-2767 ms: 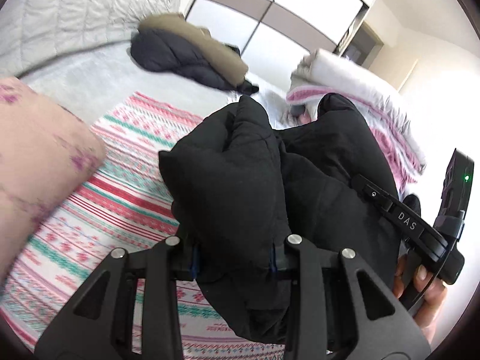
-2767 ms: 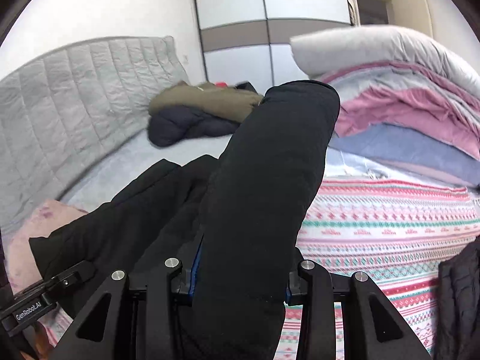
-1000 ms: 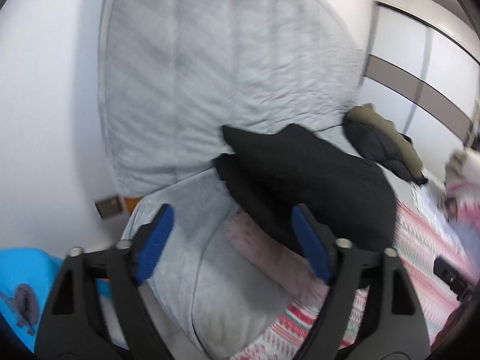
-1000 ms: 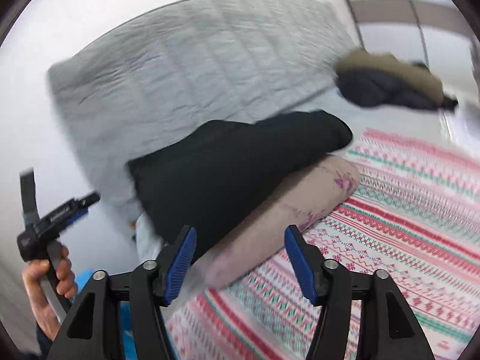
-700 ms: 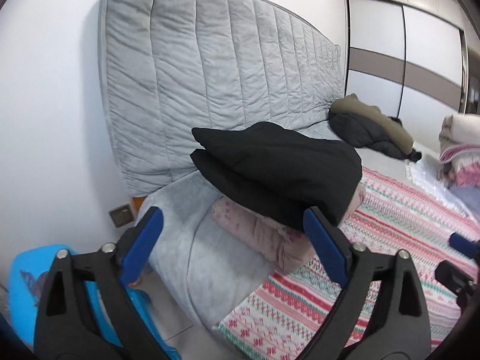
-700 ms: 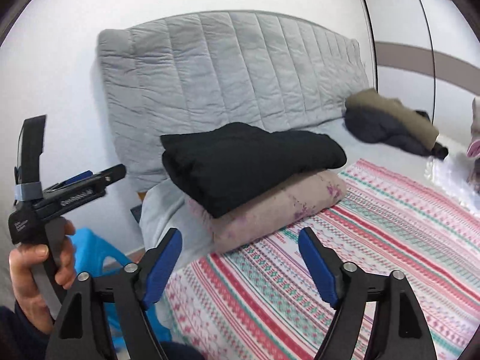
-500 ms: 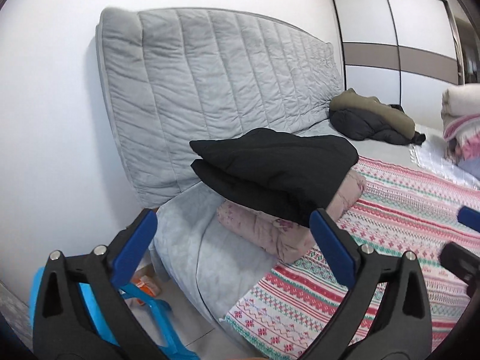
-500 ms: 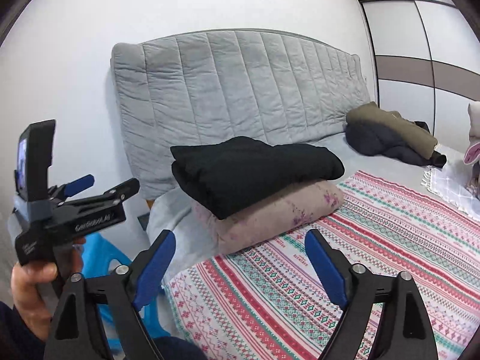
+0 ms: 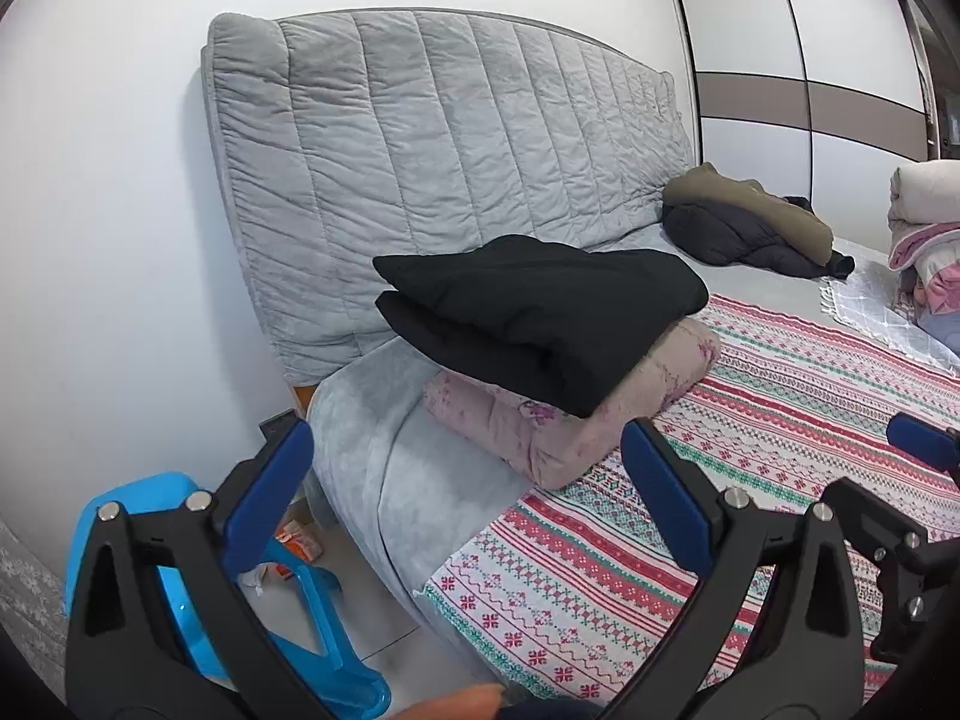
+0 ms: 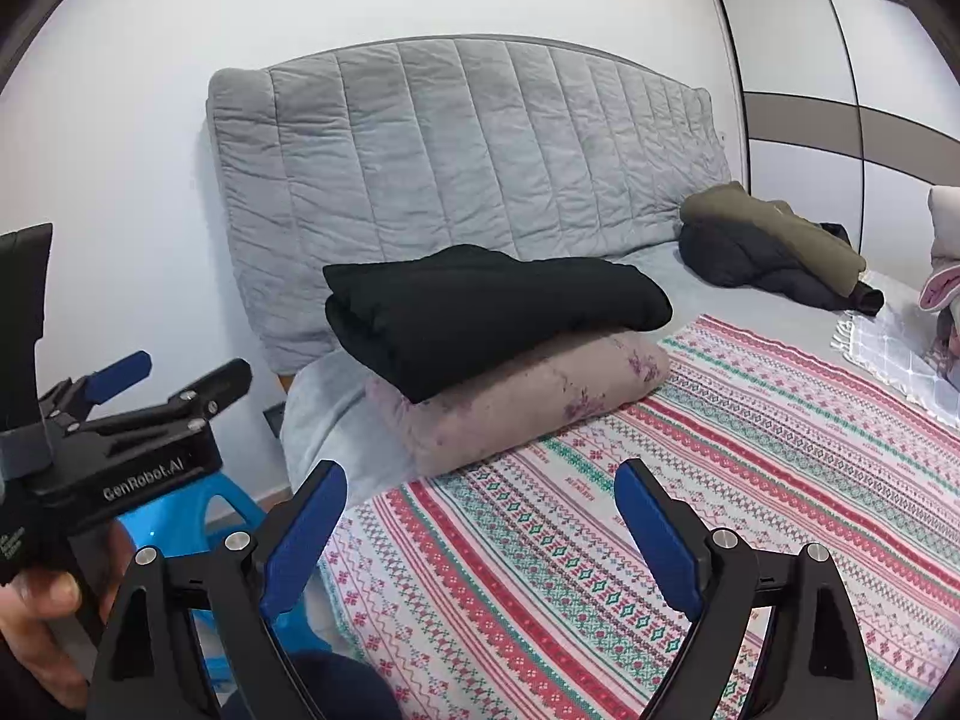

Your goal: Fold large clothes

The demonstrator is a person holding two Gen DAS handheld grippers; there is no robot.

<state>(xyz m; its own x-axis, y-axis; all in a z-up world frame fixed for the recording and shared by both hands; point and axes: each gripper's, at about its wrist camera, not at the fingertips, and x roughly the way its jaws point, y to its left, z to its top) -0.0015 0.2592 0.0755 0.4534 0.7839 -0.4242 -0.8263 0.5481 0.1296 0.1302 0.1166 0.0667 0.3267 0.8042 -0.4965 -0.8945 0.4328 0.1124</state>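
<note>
The folded black garment (image 9: 540,312) (image 10: 480,306) lies flat on a pink flowered pillow (image 9: 558,426) (image 10: 528,408) at the head of the bed. My left gripper (image 9: 465,429) hangs back from the bed's corner, open wide, with nothing between its blue pads. My right gripper (image 10: 480,468) is open too, above the patterned bedspread (image 10: 660,480), well short of the pillow. In the right wrist view the left gripper (image 10: 120,420) shows at the left, held in a hand. The right gripper's blue fingertip (image 9: 918,447) shows at the right edge of the left wrist view.
A grey quilted headboard (image 9: 450,120) stands behind the pillow. A brown and dark jacket pile (image 9: 750,228) lies at the far side of the bed, with stacked blankets (image 9: 924,228) beyond. A blue plastic stool (image 9: 327,630) stands on the floor beside the bed. A wardrobe (image 9: 798,78) fills the back wall.
Both grippers, earlier shut on the black garment, have let it go on the pillow, opened wide and drawn back from the bed head.
</note>
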